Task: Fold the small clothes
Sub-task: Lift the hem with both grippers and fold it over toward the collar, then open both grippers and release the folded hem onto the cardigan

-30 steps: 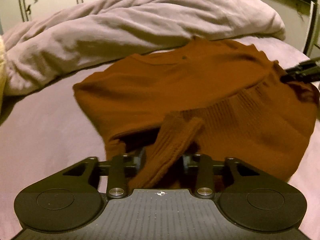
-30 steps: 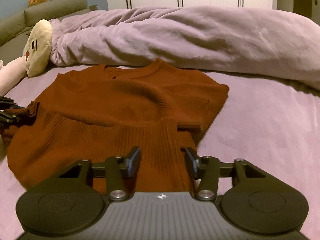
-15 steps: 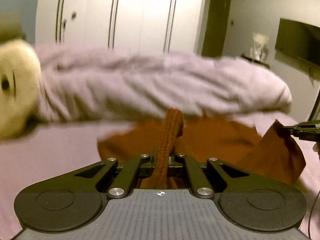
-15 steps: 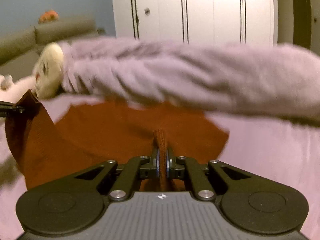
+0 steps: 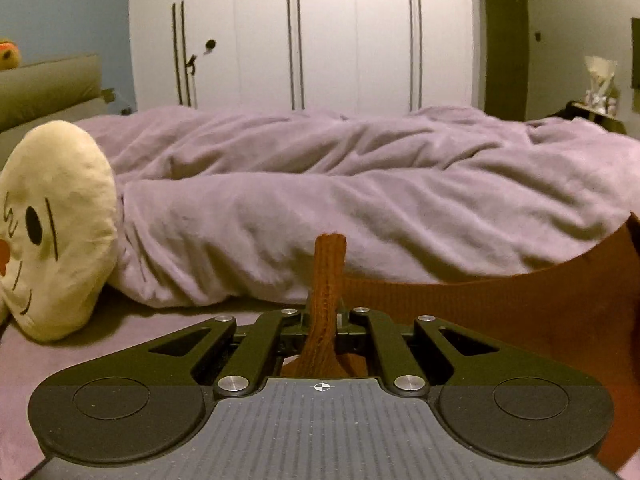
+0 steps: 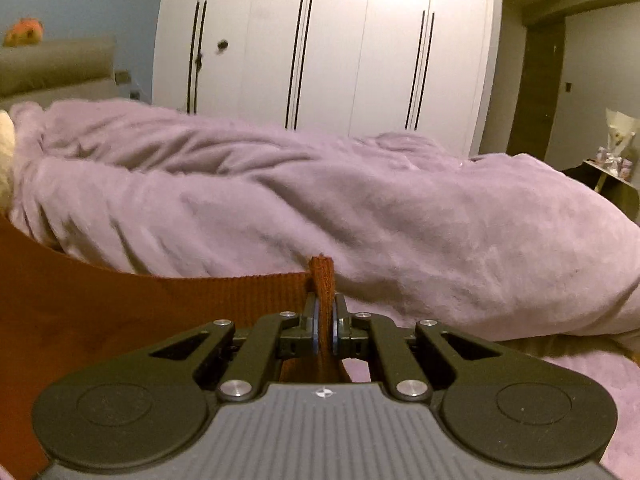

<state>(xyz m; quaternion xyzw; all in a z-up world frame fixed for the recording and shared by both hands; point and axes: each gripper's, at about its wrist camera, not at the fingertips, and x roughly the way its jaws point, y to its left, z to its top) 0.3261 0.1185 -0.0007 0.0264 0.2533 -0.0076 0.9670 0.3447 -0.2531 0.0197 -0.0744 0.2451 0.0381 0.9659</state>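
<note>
Beside the duvet (image 5: 360,200), only the left view shows the plush face (image 5: 52,228).

The sweater (image 5: 500,308) was rust-brown with a fine ribbed knit. The duvet (image 5: 360,200) and the bed (image 5: 80,356) sheet were pale lilac. The plush (image 5: 56,232) was cream, with black eye marks and an orange patch. The wardrobe (image 5: 352,36) was white with dark handles. Both grippers (image 5: 322,316) (image 6: 325,316) were black.
</note>
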